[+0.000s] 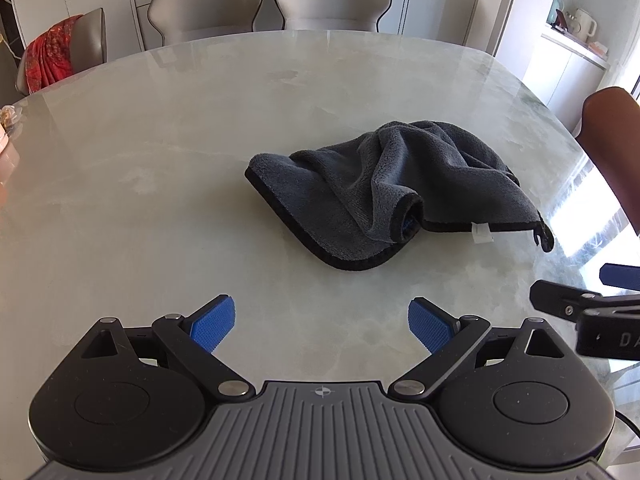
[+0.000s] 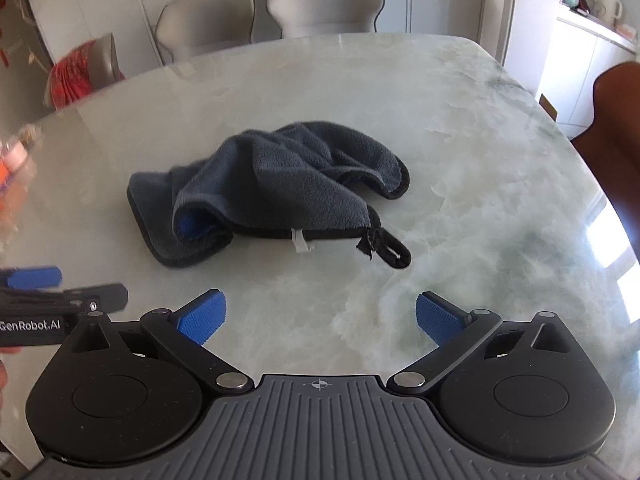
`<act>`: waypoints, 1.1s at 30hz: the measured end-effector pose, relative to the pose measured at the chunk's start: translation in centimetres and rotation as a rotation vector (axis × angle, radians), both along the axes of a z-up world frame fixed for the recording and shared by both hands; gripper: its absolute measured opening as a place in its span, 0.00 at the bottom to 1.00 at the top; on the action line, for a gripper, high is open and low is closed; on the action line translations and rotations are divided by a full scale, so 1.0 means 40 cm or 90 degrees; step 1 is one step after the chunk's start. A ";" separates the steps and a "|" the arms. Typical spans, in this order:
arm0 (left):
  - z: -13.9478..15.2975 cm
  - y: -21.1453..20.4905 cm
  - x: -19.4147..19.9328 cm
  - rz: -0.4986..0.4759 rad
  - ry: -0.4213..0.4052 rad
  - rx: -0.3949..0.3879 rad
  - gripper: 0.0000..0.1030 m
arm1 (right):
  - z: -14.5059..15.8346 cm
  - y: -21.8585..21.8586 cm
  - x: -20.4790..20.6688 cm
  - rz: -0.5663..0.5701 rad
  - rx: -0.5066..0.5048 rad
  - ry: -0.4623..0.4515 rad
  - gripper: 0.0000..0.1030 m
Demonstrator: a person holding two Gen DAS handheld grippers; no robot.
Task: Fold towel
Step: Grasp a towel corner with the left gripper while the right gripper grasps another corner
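While the grey towel [image 1: 384,188] lies crumpled mid-table [image 1: 160,140], untouched, left gripper [image 1: 322,326] and right gripper [image 2: 322,320] hover short of it, fingers spread wide, holding nothing.

The towel [image 1: 394,192] lies bunched, so its folds hide most of its blue underside and the table beneath. In the left wrist view the right gripper [image 1: 596,300] is cut off by the right edge, its fingers only partly seen. In the right wrist view the left gripper [image 2: 60,288] is cut off at the left edge, and the small things [image 2: 18,152] at the far left are too blurred to name.
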State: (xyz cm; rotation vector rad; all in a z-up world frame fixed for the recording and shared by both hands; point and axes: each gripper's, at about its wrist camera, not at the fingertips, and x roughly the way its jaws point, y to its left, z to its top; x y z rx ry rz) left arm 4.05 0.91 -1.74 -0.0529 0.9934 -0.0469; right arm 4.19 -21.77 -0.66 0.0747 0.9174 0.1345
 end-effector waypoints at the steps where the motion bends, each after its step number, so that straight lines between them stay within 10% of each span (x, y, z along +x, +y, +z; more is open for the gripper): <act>1: -0.003 0.005 0.005 0.001 0.001 -0.006 0.92 | 0.000 -0.005 0.006 -0.002 0.005 -0.004 0.99; 12: -0.050 0.039 0.081 -0.038 0.004 -0.081 0.91 | -0.022 -0.069 0.090 -0.012 0.037 -0.034 0.94; 28: -0.109 0.010 0.148 -0.102 0.023 -0.121 0.82 | -0.099 -0.046 0.165 0.084 0.040 0.013 0.48; 33: -0.123 0.001 0.155 -0.136 0.018 -0.157 0.54 | -0.111 -0.036 0.173 0.117 0.049 0.023 0.26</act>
